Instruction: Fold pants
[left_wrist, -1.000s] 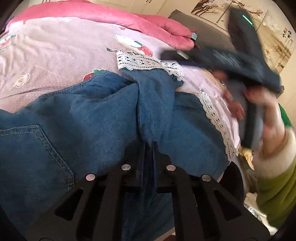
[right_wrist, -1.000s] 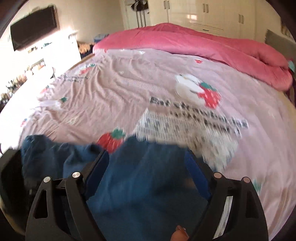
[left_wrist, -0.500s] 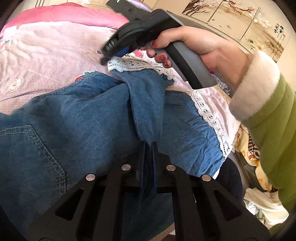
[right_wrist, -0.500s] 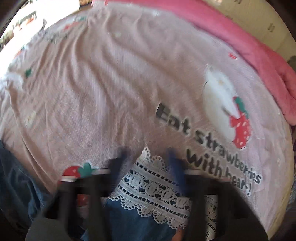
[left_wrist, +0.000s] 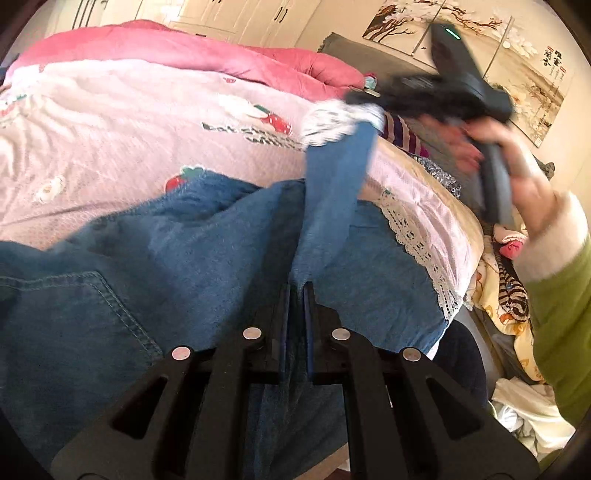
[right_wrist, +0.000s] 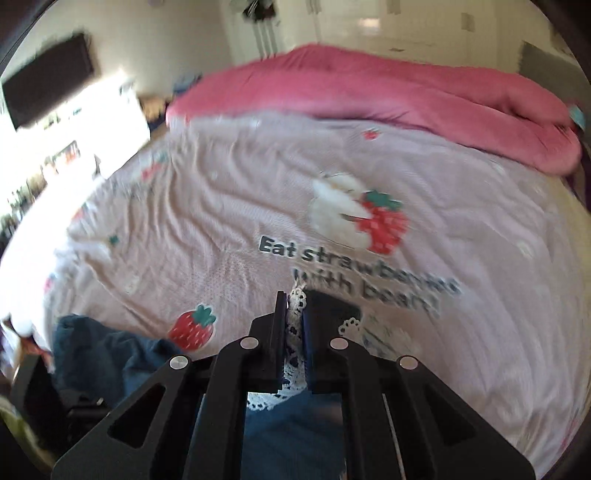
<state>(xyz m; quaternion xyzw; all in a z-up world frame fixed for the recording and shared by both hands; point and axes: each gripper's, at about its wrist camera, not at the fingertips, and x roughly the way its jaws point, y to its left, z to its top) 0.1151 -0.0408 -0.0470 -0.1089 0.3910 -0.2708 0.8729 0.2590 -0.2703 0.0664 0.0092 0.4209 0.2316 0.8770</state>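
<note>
The pants (left_wrist: 192, 266) are spread over the near edge of the bed (left_wrist: 129, 122); a fold near their middle is clamped by the left gripper (left_wrist: 295, 291), presumably as an anchor. The lace hem (right_wrist: 295, 321) is pinched in the right gripper (right_wrist: 293, 306) and held raised above the sheet, apparently so the leg can be drawn taut for folding.

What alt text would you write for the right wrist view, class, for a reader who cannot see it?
The right gripper is shut on the white lace hem of blue denim pants, above a pink strawberry-print bedsheet. A pink duvet lies bunched along the far side.
</note>
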